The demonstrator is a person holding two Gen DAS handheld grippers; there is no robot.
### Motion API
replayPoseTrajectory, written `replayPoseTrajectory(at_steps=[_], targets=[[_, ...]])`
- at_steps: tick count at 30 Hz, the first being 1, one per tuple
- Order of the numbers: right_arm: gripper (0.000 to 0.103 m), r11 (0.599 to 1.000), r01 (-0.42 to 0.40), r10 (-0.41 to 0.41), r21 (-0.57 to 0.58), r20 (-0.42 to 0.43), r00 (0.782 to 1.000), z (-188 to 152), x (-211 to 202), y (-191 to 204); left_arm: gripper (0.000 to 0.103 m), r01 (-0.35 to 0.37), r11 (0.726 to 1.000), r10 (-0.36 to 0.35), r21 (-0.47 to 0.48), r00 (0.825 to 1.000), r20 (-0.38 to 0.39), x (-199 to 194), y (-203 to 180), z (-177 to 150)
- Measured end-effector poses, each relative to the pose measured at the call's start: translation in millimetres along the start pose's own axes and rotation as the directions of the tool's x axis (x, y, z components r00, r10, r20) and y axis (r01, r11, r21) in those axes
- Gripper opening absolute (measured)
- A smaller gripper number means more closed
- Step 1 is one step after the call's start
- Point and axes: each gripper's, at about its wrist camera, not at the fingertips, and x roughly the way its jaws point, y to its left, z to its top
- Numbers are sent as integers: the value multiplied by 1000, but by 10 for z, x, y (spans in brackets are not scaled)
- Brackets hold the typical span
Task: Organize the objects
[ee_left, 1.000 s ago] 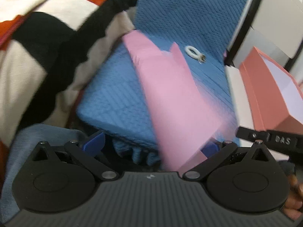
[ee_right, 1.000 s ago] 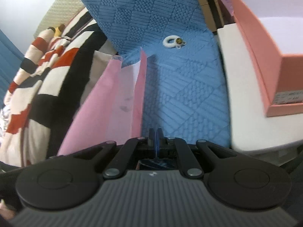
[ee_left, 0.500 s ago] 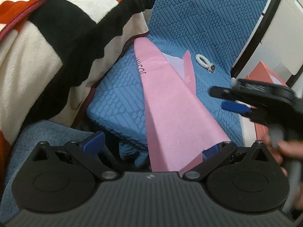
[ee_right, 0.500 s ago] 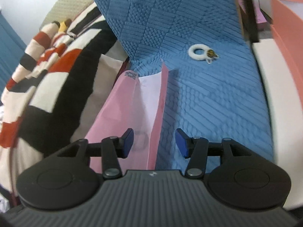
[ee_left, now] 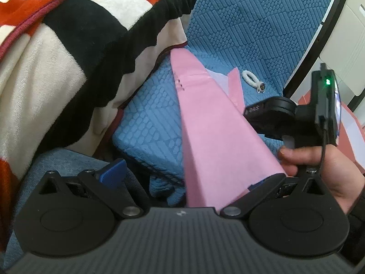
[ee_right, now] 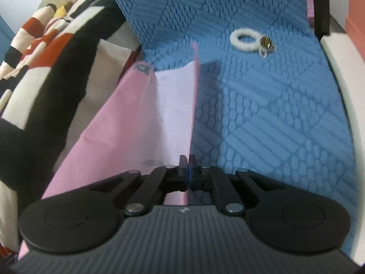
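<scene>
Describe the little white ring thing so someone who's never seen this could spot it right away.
Find the blue textured cushion, then look near where seat meets backrest, right of the pink paper bag. The fluffy white ring lies alone there, the only white loop, with a small gold and clear charm attached.

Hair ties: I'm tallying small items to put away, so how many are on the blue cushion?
1: a white hair tie with a charm, far on the cushion, right of the pink bag. Others may be hidden.
</scene>
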Motion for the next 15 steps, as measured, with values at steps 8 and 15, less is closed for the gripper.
replayPoseTrajectory(at_steps=[8,15], targets=[[3,998,34,-30,-48,65,997,45,-365,-165,103,-24,1000,25,-7,999,28,-4,-11,-14],[3,997,63,-57,-50,111,992,104,-540,-311,103,-47,997,44,58,998,41,166,-29,108]])
